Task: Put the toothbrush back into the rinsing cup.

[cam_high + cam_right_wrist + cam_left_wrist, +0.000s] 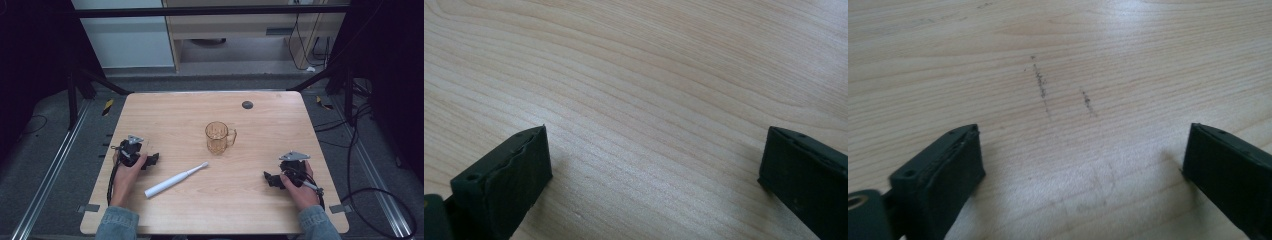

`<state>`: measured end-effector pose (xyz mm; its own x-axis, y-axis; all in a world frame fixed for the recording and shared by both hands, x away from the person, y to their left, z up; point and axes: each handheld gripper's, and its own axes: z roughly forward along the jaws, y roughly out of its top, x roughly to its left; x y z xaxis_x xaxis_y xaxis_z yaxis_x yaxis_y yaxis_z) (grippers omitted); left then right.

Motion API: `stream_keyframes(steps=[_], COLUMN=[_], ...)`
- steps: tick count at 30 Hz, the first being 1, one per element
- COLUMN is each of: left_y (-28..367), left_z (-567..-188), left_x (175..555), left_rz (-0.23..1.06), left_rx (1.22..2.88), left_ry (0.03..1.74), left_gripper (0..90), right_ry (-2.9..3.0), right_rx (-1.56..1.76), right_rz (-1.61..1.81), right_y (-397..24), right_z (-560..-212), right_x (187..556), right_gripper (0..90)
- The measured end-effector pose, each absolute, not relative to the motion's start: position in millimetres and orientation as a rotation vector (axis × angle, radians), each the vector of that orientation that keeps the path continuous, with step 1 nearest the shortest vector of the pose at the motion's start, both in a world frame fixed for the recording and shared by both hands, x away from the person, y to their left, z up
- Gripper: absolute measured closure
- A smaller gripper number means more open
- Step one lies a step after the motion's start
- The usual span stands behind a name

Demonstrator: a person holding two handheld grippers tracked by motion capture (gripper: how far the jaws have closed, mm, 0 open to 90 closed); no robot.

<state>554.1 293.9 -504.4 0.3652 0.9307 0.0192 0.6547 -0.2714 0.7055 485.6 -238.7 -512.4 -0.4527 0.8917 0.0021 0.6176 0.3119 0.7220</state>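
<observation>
Jaws of both grippers spread wide and empty, bare wood grain between them in each gripper view, a few dark scuff marks (1040, 85) ahead of the left pair. Left gripper (151, 159) resting on the worktop (260, 200) at the near left, pointed inward toward the centre; right gripper (269, 178) resting at the near right, likewise pointed inward, so the two face each other across the work area. Toothbrush (176, 179) lying flat between them, white, set diagonally with its head toward the mug (218, 137) and its handle end toward the near edge, nearer the left gripper than the right but touching neither. Mug upright just beyond the brush head, clear amber, handle turned to the right, mouth open upward and so ready to receive the brush. Judged a starting layout: tools parked symmetrically to either side, brush within easy reach of the left, mug central and free on all sides. Left hand (125, 175) wrapped round its gripper from behind, forearm entering from the bottom edge, denim sleeve at the wrist; right hand (299, 186) mirrored, cable trailing off its outer side. Small dark disc (247, 104) near the far edge, well apart from everything else.
</observation>
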Motion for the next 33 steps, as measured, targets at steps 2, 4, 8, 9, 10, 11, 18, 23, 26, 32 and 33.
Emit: stream_keyframes(steps=[2, 4, 8, 9, 10, 11, 18, 23, 26, 32, 33], left_y=[294.4, 294.1, 287.4, 287.4, 284.7, 281.6, 253.5, 235.2, 223.4, 206.4, 204.3], left_z=[-500.3, -495.9, -481.5, -481.5, -479.4, -477.3, -454.9, -441.8, -437.0, -439.1, -439.0], left_x=[550.9, 547.9, 533.0, 533.0, 530.3, 527.9, 515.3, 510.1, 505.7, 498.9, 498.8], left_rz=[0.592, 0.597, 0.620, 0.620, 0.620, 0.619, 0.625, 0.606, 0.582, 0.549, 0.540], left_rx=[2.028, 2.031, 2.053, 2.053, 2.066, 2.073, 2.097, 2.142, 2.198, 2.297, 2.311], left_ry=[1.359, 1.344, 1.290, 1.290, 1.275, 1.260, 1.148, 1.095, 1.053, 0.996, 0.986], left_gripper=[6.1, 6.0, 5.5, 5.5, 5.5, 5.5, 5.1, 7.0, 7.1, 7.5, 7.7], right_ry=[2.185, 2.185, 2.185, 2.185, 2.185, 2.185, 2.185, 2.185, 2.185, 2.185, 2.186], right_rx=[1.345, 1.345, 1.345, 1.345, 1.345, 1.345, 1.345, 1.345, 1.344, 1.345, 1.345], right_rz=[0.936, 0.936, 0.935, 0.935, 0.935, 0.935, 0.935, 0.935, 0.935, 0.935, 0.936], right_y=[-238.6, -238.6, -238.6, -238.6, -238.6, -238.6, -238.6, -238.6, -238.7, -238.6, -238.6], right_z=[-512.4, -512.4, -512.4, -512.4, -512.4, -512.4, -512.4, -512.4, -512.4, -512.4, -512.4], right_x=[485.8, 485.8, 485.8, 485.7, 485.7, 485.7, 485.8, 485.8, 485.8, 485.8, 485.8], right_gripper=[0.3, 0.3, 0.4, 0.4, 0.4, 0.3, 0.4, 0.3, 0.4, 0.3, 0.3])
